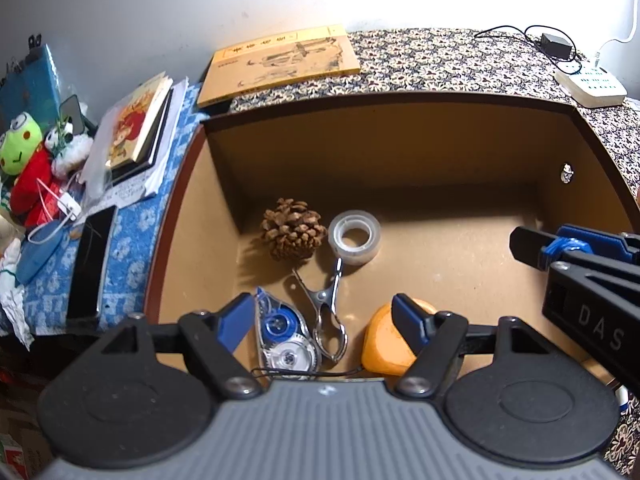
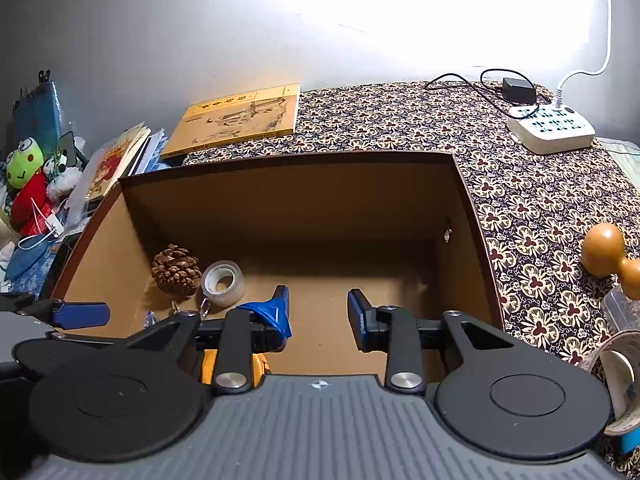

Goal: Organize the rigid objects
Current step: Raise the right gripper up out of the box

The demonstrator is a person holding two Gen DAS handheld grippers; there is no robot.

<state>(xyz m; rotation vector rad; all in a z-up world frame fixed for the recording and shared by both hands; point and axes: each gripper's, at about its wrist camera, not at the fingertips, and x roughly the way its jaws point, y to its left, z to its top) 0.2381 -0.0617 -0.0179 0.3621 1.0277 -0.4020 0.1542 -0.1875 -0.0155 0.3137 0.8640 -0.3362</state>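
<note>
A brown drawer-like box point(image 1: 440, 98) point(image 2: 476, 216) holds a pine cone point(image 1: 292, 234) point(image 2: 176, 270), a clear tape roll point(image 1: 354, 238) point(image 2: 223, 282), a metal clip point(image 1: 326, 312), a blue-and-clear correction tape point(image 1: 282, 334) and an orange case point(image 1: 380, 344) point(image 2: 208, 366). My left gripper point(image 1: 322, 324) hangs open above the near-left items, with nothing between its fingers. My right gripper point(image 2: 318, 314) is open over the bare middle of the box floor and holds nothing; it also shows at the right edge of the left wrist view point(image 1: 576, 252).
A yellow book point(image 1: 280, 64) point(image 2: 236, 122) lies behind the box on a patterned cloth point(image 2: 540, 208). A power strip point(image 2: 550, 130) and adapter sit at back right. A wooden gourd point(image 2: 608, 254) and a tape roll point(image 2: 620, 384) are at right. Books, phone and plush toys point(image 1: 28, 160) crowd the left.
</note>
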